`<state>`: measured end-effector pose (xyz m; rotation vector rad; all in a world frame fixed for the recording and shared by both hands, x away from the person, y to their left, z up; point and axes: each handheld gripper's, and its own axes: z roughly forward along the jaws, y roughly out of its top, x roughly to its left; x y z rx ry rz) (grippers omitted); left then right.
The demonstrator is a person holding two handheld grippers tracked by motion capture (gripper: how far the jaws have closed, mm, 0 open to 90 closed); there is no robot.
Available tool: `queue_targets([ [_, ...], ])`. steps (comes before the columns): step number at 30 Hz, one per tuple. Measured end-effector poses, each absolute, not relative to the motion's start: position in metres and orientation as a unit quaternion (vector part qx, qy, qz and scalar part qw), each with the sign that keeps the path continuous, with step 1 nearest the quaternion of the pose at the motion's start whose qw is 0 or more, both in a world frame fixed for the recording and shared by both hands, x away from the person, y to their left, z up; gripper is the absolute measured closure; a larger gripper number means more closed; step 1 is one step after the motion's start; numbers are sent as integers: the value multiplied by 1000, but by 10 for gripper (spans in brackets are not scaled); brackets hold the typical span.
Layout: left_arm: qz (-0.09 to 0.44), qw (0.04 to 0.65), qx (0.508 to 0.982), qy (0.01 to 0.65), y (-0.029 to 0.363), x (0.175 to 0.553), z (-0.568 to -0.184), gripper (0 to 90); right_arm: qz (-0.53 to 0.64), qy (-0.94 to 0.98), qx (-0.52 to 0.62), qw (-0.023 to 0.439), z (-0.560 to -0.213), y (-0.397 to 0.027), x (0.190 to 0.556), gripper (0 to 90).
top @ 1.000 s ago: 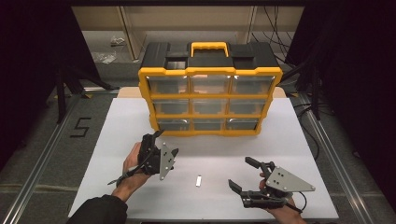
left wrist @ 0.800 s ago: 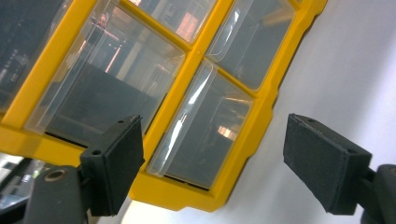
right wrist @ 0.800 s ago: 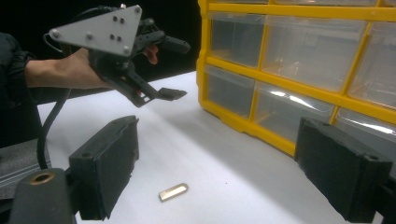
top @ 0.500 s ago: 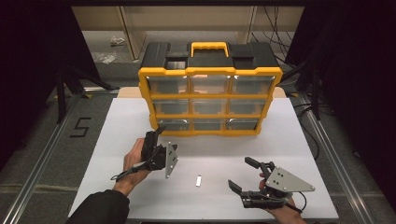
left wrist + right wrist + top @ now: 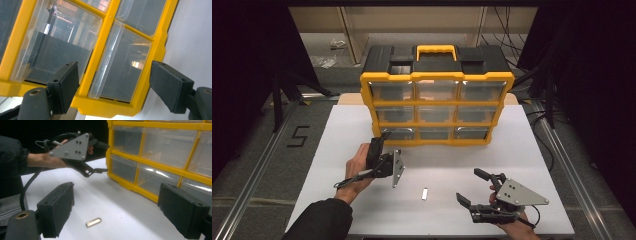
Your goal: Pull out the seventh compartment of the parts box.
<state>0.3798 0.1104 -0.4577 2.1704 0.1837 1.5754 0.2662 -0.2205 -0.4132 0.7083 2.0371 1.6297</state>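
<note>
the left gripper (image 5: 381, 137) is held level, rolled on its side, aimed at the bottom-left drawer (image 5: 120, 67) of the yellow organizer (image 5: 437, 80). its jaws are spread and have just been closing a little; the drawer's clear front lies between them, just ahead of the pads, untouched. the left forearm comes in low across the table (image 5: 462, 160). the right gripper (image 5: 473, 187) rests low near the table's near edge, jaws spread wide with nothing between. a small metal piece (image 5: 424, 193) lies on the table just left of its fingers (image 5: 58, 207).

organizer (image 5: 437, 82) yellow-black | drawers (image 5: 122, 65) clear | table (image 5: 532, 150) white | piece (image 5: 424, 193) brass-coloured
</note>
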Motion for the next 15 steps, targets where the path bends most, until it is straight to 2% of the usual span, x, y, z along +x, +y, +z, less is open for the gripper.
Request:
queue_targets([
  [15,581,211,784,50,104,391,-464,257,588,736,255,217,-413,-220,266,148],
])
